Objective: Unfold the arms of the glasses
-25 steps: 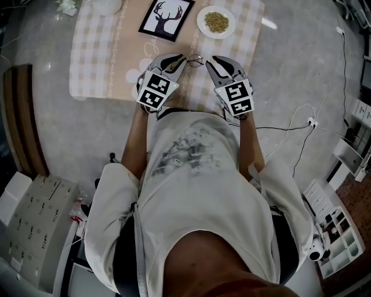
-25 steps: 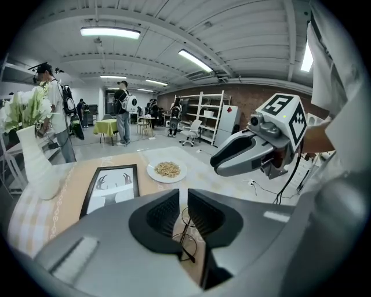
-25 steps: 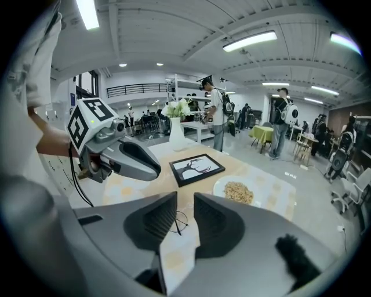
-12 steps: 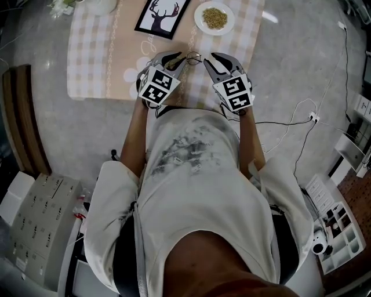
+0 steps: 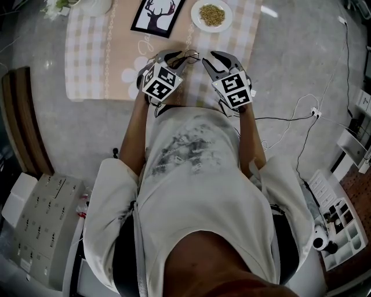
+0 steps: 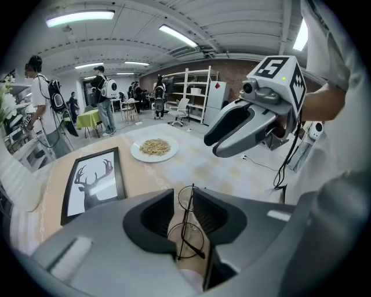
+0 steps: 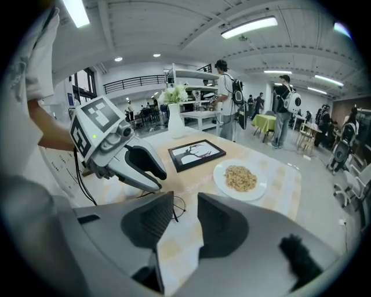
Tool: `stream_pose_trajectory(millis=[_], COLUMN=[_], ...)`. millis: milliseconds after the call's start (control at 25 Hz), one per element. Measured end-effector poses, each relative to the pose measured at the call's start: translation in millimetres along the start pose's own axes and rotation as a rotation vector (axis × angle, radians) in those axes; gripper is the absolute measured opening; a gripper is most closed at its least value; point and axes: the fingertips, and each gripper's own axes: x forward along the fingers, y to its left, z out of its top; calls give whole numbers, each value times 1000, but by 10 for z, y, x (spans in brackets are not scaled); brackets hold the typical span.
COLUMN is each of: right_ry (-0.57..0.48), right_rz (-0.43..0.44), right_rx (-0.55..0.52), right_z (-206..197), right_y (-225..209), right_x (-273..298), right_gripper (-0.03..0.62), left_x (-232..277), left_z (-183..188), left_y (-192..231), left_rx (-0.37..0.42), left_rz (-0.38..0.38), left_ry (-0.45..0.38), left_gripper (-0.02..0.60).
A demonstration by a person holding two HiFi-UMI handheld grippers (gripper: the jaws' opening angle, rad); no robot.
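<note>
Glasses (image 6: 185, 217) lie near edge of tablecloth (image 5: 93, 52), between left gripper (image 6: 183, 194) jaws, untouched; both grippers' jaws just been opening, stand apart, right gripper (image 7: 185, 197) empty just right, probably freeing them to regrip an arm

Upper centre in the head view, the glasses (image 5: 191, 57) are over the surface (image 5: 93, 64), whose bare cloth lies open towards the left. Above them, the picture (image 5: 157, 13) and plate (image 5: 211, 15) block the top edge.

Head view looks steeply down; both gripper views share the glasses (image 6: 185, 221).
</note>
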Motion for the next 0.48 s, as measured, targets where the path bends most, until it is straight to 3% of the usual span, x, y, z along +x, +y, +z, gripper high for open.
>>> stream_pose_trajectory(millis=[480], right_ry=[19], right_rz=[14], right_rx=[12], right_z=[-72], right_y=[29], right_x=[48], right_gripper=[142], left_x=[223], left_z=[-163], left_y=[-43], left_rx=[30], left_rz=[-44], left_ry=[87], left_gripper=[120])
